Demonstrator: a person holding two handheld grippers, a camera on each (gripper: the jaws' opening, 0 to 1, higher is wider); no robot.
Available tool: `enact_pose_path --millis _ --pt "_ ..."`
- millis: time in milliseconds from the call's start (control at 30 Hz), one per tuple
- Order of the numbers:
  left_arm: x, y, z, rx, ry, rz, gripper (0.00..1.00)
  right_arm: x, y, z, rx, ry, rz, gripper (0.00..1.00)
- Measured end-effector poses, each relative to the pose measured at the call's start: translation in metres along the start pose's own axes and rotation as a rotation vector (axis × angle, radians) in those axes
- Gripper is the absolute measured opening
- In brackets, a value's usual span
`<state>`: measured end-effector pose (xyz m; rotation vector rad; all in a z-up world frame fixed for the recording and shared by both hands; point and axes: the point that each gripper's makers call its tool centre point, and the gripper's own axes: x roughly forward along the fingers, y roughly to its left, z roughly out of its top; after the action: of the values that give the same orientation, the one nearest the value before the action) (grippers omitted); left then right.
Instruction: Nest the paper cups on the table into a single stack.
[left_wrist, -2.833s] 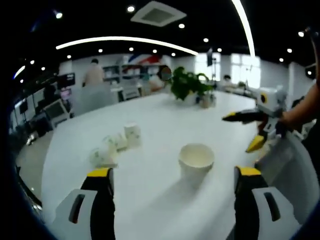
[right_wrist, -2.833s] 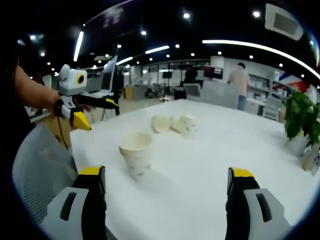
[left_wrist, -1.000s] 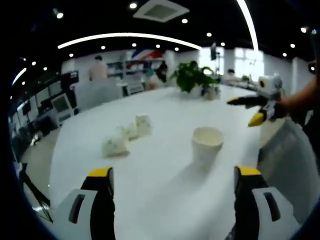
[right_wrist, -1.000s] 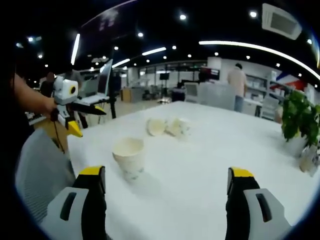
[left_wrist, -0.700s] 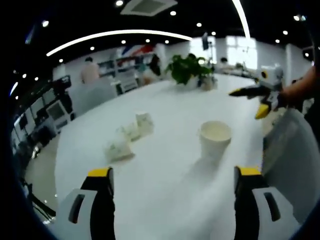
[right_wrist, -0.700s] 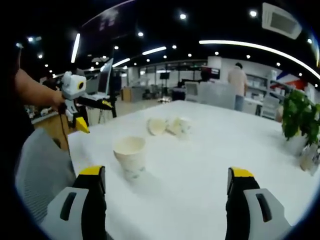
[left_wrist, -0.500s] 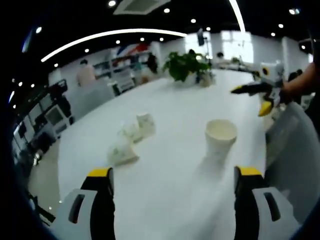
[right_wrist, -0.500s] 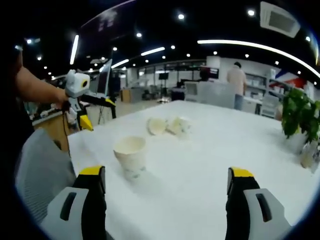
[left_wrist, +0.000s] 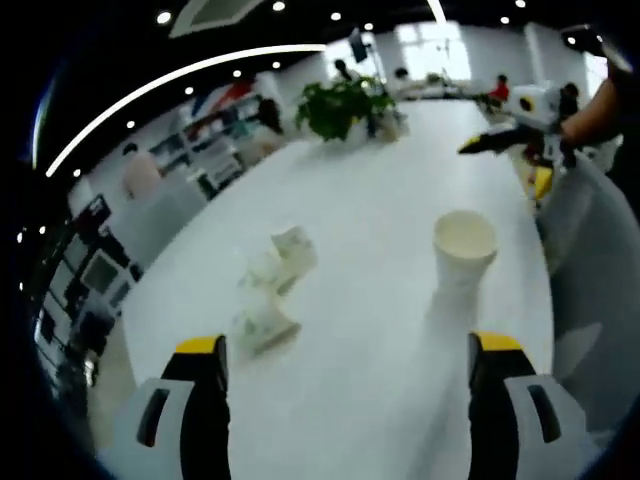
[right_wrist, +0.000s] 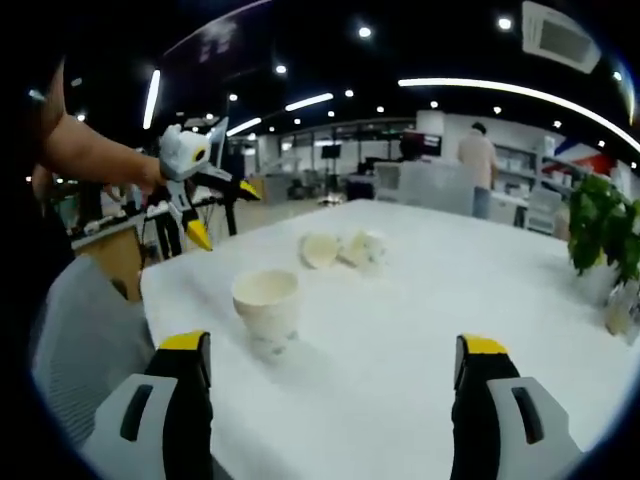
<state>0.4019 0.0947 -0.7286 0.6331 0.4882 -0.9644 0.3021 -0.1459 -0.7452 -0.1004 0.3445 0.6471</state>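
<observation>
One white paper cup (left_wrist: 465, 250) (right_wrist: 265, 303) stands upright near the table's edge. Three more cups (left_wrist: 270, 285) (right_wrist: 345, 248) lie on their sides in a loose cluster further in on the white table (left_wrist: 370, 200) (right_wrist: 420, 300). My left gripper (left_wrist: 347, 345) is open with nothing between its jaws, above the table and short of the cups. In the right gripper view it (right_wrist: 225, 215) hangs open at the upper left, beyond the table's edge, held by a hand. My right gripper (right_wrist: 332, 345) (left_wrist: 505, 168) is open too, back from the upright cup.
A potted green plant (left_wrist: 340, 105) (right_wrist: 600, 235) stands at the table's far side. A grey chair back (left_wrist: 595, 290) (right_wrist: 80, 330) is close to the edge by the upright cup. An office with desks and people lies behind.
The left gripper has risen and come closer to the table, so its view looks down more steeply on the cups. The right gripper has barely moved. The cups lie as before.
</observation>
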Motion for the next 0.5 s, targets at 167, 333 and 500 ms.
enact_pose_path --millis 167,333,500 --pt "0.005 0.010 0.004 0.054 0.026 -0.016 0.99 0.000 0.001 -0.003 0.001 0.006 0.005 1.00" --pt "0.013 0.021 0.005 0.130 0.062 -0.031 0.99 0.000 -0.001 -0.005 0.002 0.013 0.000 1.00" --pt "0.020 0.029 0.007 0.190 0.088 -0.050 0.99 0.000 -0.004 -0.005 0.010 0.013 -0.006 1.00"
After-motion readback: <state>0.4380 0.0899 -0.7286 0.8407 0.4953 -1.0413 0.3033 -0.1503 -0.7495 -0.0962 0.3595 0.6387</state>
